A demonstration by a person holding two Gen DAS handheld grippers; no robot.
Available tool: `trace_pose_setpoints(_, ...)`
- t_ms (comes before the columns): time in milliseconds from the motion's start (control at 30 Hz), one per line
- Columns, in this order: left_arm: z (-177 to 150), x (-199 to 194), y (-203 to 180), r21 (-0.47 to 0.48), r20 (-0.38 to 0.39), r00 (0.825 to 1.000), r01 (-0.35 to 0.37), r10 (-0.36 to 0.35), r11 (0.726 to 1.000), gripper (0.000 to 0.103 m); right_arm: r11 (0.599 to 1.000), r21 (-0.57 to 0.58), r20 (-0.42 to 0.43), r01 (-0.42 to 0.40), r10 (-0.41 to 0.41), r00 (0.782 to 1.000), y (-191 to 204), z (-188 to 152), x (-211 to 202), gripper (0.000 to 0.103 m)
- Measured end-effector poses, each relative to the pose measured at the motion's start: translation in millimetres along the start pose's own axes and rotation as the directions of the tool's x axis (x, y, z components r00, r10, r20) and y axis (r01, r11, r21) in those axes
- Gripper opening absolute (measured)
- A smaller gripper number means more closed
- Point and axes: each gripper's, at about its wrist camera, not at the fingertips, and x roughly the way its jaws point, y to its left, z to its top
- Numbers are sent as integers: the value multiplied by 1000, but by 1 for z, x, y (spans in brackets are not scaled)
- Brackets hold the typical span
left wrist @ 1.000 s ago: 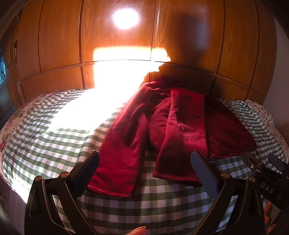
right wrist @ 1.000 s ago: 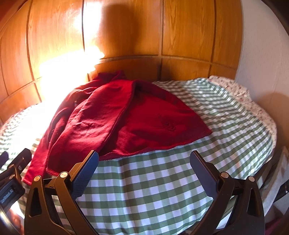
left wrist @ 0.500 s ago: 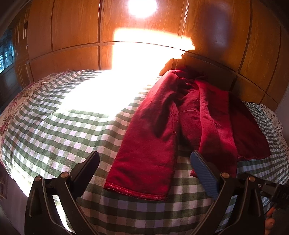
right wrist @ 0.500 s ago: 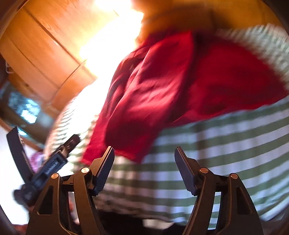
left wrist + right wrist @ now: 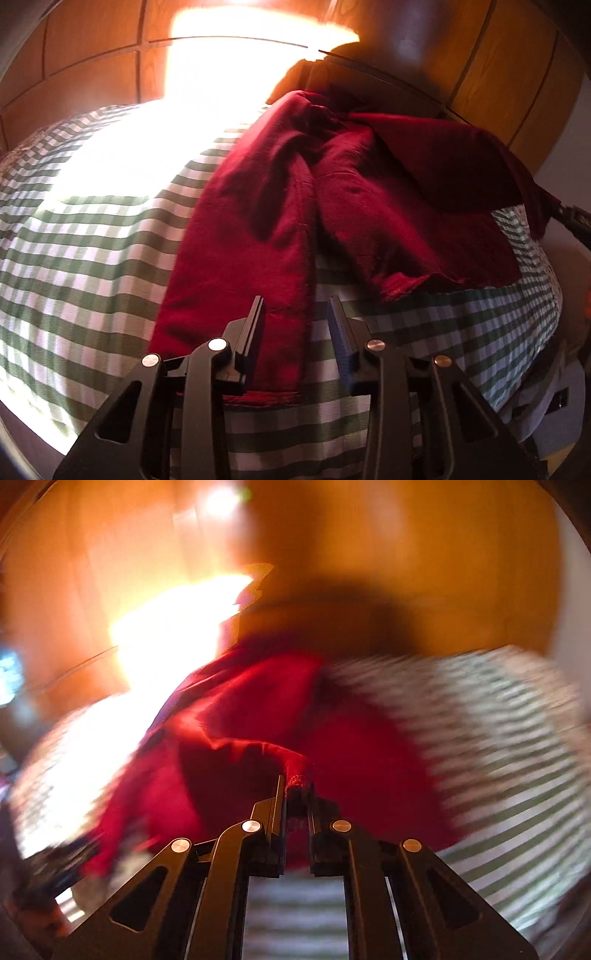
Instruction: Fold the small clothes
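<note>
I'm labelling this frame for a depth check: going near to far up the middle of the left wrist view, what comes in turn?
Left gripper, jaws closing over the hem → red garment → sunlit checked bedspread beyond it → wooden panels.

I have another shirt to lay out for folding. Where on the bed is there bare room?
Bare checked cover lies left of the red garment, up to the wooden panel wall, and as a strip along the near edge. The right side is crowded: garment spread there, one hem lifted in the right claw.
</note>
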Motion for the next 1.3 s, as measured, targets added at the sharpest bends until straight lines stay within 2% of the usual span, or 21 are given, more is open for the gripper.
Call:
trace_pose_setpoints(67, 4, 7, -9, 12, -20, 998, 65, -65, 998, 33, 992, 33, 13, 123, -124, 992, -46, 24, 15, 7)
trace_pose_setpoints(133, 9, 16, -16, 5, -35, 993, 111, -111, 994, 36, 966, 86, -1, 244, -245, 970, -86, 50, 43, 7)
trace_pose_setpoints(200, 15, 28, -19, -7, -49, 992, 118, -118, 993, 58, 939, 134, -34, 316, -315, 949, -120, 69, 74, 7)
trace_pose_setpoints(233, 19, 34, -20, -23, -56, 990, 126, -127, 992, 60, 926, 146, -41, 348, -346, 938, -130, 74, 83, 11)
trace_pose_setpoints(267, 20, 39, -21, -41, -66, 987, 145, -147, 989, 62, 916, 168, -56, 363, -359, 932, -142, 78, 95, 17)
trace_pose_setpoints(300, 22, 43, -22, -57, -77, 983, 160, -165, 985, 65, 914, 199, -66, 354, -348, 935, -150, 77, 103, 39)
trace_pose_setpoints(333, 24, 49, -22, -76, -84, 980, 173, -179, 982, 66, 910, 229, -71, 345, -338, 938, -156, 74, 106, 67)
trace_pose_setpoints(367, 26, 54, -23, -92, -89, 978, 181, -189, 979, 67, 904, 265, -70, 335, -328, 942, -162, 66, 110, 73)
trace_pose_setpoints(433, 29, 62, -25, -115, -98, 973, 200, -211, 973, 67, 912, 294, -93, 288, -272, 958, -167, 51, 115, 75)
trace_pose_setpoints(533, 34, 72, -32, -106, -103, 969, 215, -226, 971, 66, 933, 307, -163, 188, -143, 976, -156, 12, 111, 74)
trace_pose_setpoints(567, 37, 75, -34, -96, -103, 969, 216, -225, 972, 66, 938, 319, -190, 133, -74, 979, -151, -9, 110, 74)
trace_pose_setpoints(667, 46, 84, -29, -109, -110, 965, 225, -236, 968, 59, 942, 332, -257, 49, 40, 966, -134, -49, 118, 74)
trace_pose_setpoints(733, 50, 90, -25, -131, -114, 964, 227, -242, 965, 44, 937, 349, -290, 1, 107, 951, -117, -69, 127, 74)
trace_pose_setpoints(767, 53, 93, -23, -141, -118, 962, 227, -244, 964, 27, 942, 336, -294, 2, 103, 950, -109, -72, 129, 74)
trace_pose_setpoints(800, 55, 94, -20, -154, -124, 959, 234, -253, 960, 19, 953, 304, -294, 5, 89, 952, -97, -73, 131, 68)
trace_pose_setpoints(833, 57, 92, -16, -164, -120, 958, 239, -260, 957, 16, 960, 281, -296, -13, 99, 950, -87, -70, 132, 49)
trace_pose_setpoints(933, 61, 77, -7, -144, -87, 968, 222, -236, 964, 11, 985, 167, -315, -44, 95, 944, -54, -56, 127, 12)
trace_pose_setpoints(1033, 68, 45, 1, -103, -36, 973, 225, -230, 969, 10, 991, 98, -270, -96, 120, 955, -33, -40, 102, 9)
trace_pose_setpoints(1133, 72, 9, 3, -46, 2, 975, 224, -224, 974, 9, 986, 53, -203, -158, 166, 965, -26, -33, 56, 9)
trace_pose_setpoints(1200, 69, -16, 4, 4, 17, 970, 241, -241, 971, 9, 985, 18, -191, -174, 174, 966, -29, -39, 27, 9)
trace_pose_setpoints(1300, 54, -38, 5, 57, -1, 960, 278, -278, 959, 12, 985, -12, -227, -172, 165, 960, -40, -65, -1, 8)
